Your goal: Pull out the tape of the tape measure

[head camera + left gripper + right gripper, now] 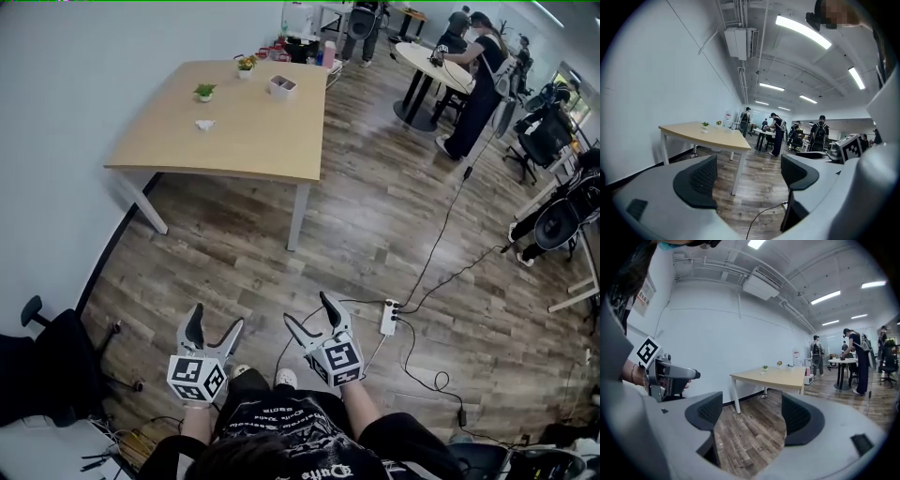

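Left hand-held gripper (216,320) and right hand-held gripper (308,310) had jaws wide apart and empty, with the counter (253,131) far ahead and no tape measure seen, so no pulling was done yet.

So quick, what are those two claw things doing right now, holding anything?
Left gripper: open, nothing between its jaws.
Right gripper: open, nothing between its jaws.

Wood-plank floor (375,216), light wooden table (244,122), white wall (84,84).

left gripper (214,330) agape, right gripper (313,317) agape, both empty
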Demonstrator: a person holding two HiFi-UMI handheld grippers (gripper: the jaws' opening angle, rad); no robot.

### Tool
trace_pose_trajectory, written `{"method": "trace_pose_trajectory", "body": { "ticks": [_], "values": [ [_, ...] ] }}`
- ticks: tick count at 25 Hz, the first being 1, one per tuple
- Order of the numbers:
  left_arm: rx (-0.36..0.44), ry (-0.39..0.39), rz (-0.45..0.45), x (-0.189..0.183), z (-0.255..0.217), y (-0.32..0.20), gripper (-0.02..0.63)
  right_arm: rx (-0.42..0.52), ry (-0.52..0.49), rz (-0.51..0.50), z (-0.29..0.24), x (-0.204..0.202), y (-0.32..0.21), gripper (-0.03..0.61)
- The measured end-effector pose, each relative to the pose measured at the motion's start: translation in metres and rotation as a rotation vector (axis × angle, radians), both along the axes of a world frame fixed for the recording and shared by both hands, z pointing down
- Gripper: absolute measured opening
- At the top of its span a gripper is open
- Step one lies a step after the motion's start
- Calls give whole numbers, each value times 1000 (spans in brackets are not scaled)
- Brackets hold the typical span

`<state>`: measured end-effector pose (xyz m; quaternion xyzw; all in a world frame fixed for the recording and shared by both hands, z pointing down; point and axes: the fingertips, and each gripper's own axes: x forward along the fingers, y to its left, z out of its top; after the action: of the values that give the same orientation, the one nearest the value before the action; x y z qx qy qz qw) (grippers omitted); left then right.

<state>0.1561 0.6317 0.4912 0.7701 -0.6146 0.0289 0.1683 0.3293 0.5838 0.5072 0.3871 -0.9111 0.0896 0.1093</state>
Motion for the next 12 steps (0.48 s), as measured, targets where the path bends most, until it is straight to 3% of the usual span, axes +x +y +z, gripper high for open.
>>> {"method": "trace_pose_trajectory", "body": {
  "ticks": [6,12],
  "values": [
    [-15,-2,55,-3,9,-31,434,17,-9,54,2,1,-31,393],
    [-17,25,80,-39,20,-97,434,-1,-5,71,11,-35,-91,393]
  ]
}}
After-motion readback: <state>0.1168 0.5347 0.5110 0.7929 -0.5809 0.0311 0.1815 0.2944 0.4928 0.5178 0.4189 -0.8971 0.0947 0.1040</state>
